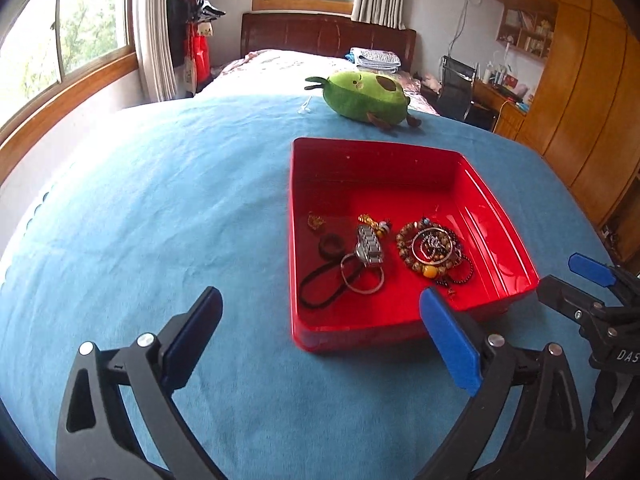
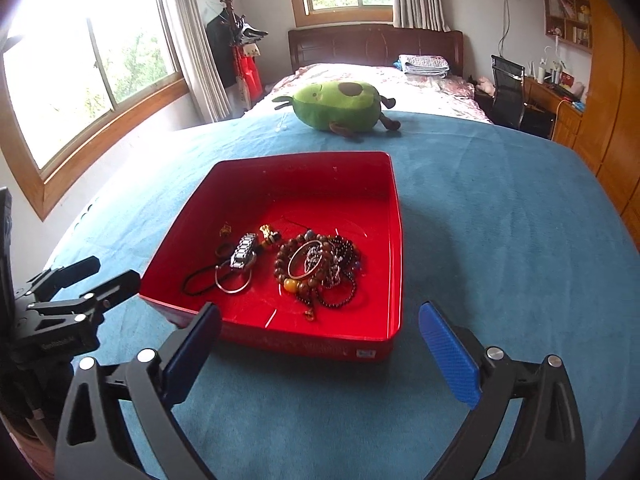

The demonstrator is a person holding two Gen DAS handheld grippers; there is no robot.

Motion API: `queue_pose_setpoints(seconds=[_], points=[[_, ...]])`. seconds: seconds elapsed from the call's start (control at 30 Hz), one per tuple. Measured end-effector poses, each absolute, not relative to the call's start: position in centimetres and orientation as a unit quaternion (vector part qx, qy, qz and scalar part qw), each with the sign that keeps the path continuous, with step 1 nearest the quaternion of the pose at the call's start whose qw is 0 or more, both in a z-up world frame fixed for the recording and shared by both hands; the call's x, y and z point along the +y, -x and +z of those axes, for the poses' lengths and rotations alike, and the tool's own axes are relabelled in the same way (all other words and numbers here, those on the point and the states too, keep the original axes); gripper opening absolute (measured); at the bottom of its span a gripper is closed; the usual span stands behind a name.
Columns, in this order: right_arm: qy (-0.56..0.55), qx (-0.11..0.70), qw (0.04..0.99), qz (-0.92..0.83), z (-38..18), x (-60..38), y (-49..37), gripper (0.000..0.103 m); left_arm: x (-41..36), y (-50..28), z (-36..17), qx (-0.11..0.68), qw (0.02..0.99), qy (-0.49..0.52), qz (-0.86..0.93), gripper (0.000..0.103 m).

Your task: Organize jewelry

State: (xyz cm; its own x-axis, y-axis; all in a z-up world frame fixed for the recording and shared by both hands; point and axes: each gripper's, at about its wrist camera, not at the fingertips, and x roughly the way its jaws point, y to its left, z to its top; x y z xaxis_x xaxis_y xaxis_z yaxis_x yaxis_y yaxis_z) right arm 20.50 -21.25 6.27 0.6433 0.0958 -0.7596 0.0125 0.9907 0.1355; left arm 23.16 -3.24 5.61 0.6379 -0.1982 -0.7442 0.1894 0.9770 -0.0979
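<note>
Left hand-held gripper (image 1: 320, 332): spread wide and empty, hanging just short of the near wall of the shallow red plastic tray (image 1: 312, 332), toward the tray's left corner; probably parked there so either side of the tray is within reach.
Black elastic hair tie (image 1: 320, 286): on the tray floor at the near left, overlapping a plain silver bangle (image 1: 362, 276), so lifting one may drag the other.
Silver link watch (image 1: 369, 247): left of the tray's middle, lying partly on the bangle.
Tangle of brown bead bracelets (image 1: 434, 250): right of the tray's middle, heaped with darker strands and a second silver ring; the piling suggests sorting is not yet begun.
Right hand-held gripper (image 2: 320, 354): spread and empty, before the tray's near wall.
Surface: the tray sits on a blue cloth-covered bench (image 1: 160, 208); a green avocado plush toy (image 1: 366, 96) lies beyond the tray's far wall.
</note>
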Motion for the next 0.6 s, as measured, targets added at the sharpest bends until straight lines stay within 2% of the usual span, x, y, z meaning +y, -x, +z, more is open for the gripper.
queue_pose_setpoints(seconds=[0.6], points=[[-0.065,0.413,0.908,0.011,7.0,-20.4,-17.4,0.099,-2.4,-19.1,7.0,0.397,0.911,-0.003,-0.112,0.1]])
